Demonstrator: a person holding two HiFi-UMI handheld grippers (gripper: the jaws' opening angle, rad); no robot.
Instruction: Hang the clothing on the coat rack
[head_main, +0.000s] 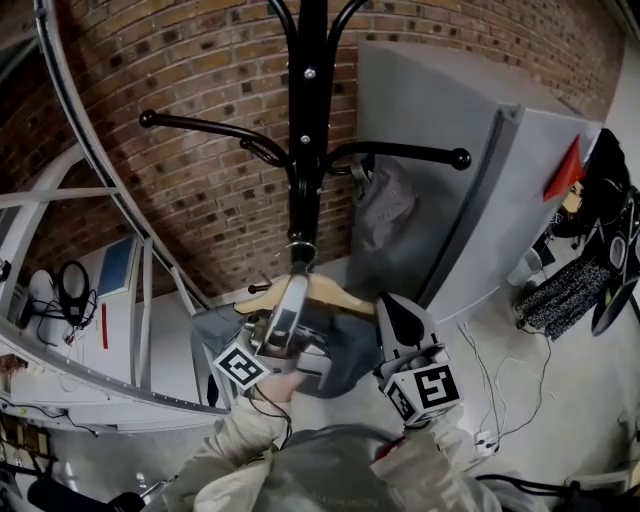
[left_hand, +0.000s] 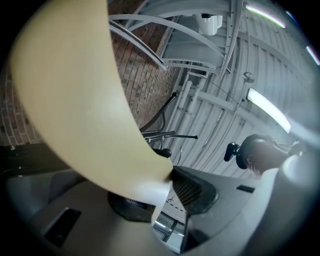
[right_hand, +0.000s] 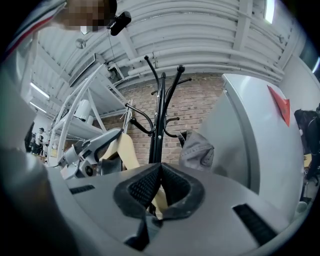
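The black coat rack (head_main: 308, 120) rises in front of me, its hook arms spreading left and right. One grey garment (head_main: 385, 205) hangs from the right hook. A wooden hanger (head_main: 262, 292) carries a dark grey piece of clothing (head_main: 335, 355) just below the rack's arms, and its metal hook (head_main: 300, 252) is close against the pole. My left gripper (head_main: 293, 290) is shut on the hanger near its hook; the pale wood (left_hand: 75, 100) fills the left gripper view. My right gripper (head_main: 385, 305) is shut on the hanger's right end (right_hand: 160, 197).
A tall grey cabinet (head_main: 480, 200) stands right of the rack, in front of a brick wall (head_main: 200, 200). White metal framing (head_main: 90, 200) curves along the left. Cables (head_main: 490, 400) lie on the floor, and dark clothes and gear (head_main: 590, 260) sit at the far right.
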